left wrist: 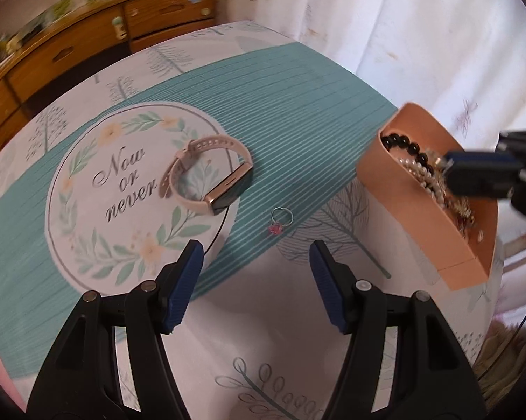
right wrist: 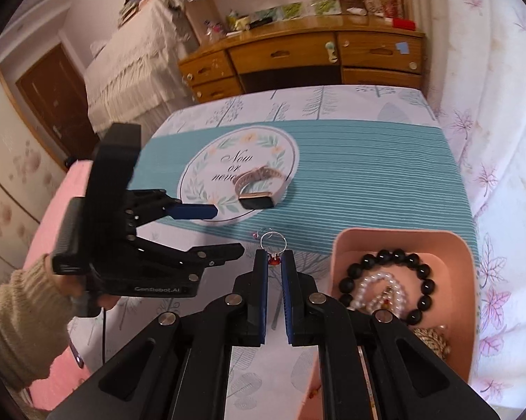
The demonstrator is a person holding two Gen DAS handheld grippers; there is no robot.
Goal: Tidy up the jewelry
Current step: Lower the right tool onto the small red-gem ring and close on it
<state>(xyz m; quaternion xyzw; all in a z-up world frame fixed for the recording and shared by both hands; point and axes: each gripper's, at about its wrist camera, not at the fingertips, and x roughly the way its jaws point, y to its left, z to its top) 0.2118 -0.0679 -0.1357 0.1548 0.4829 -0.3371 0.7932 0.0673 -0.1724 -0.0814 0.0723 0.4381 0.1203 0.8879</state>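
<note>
A lived-in home room, probably a bedroom: wooden dresser [right wrist: 297, 59] with cluttered top at twelve o'clock, floral curtain [right wrist: 490, 140] at three o'clock, tree-print tablecloth [right wrist: 332, 105], wooden door [right wrist: 53, 98] at nine o'clock.

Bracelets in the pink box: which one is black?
The big-beaded bracelet is black; the pearl strand lying inside its loop in the pink box is white, with smaller beads.

One watch [left wrist: 207, 178], two rings [left wrist: 280, 222], one tray [left wrist: 395, 189]
</note>
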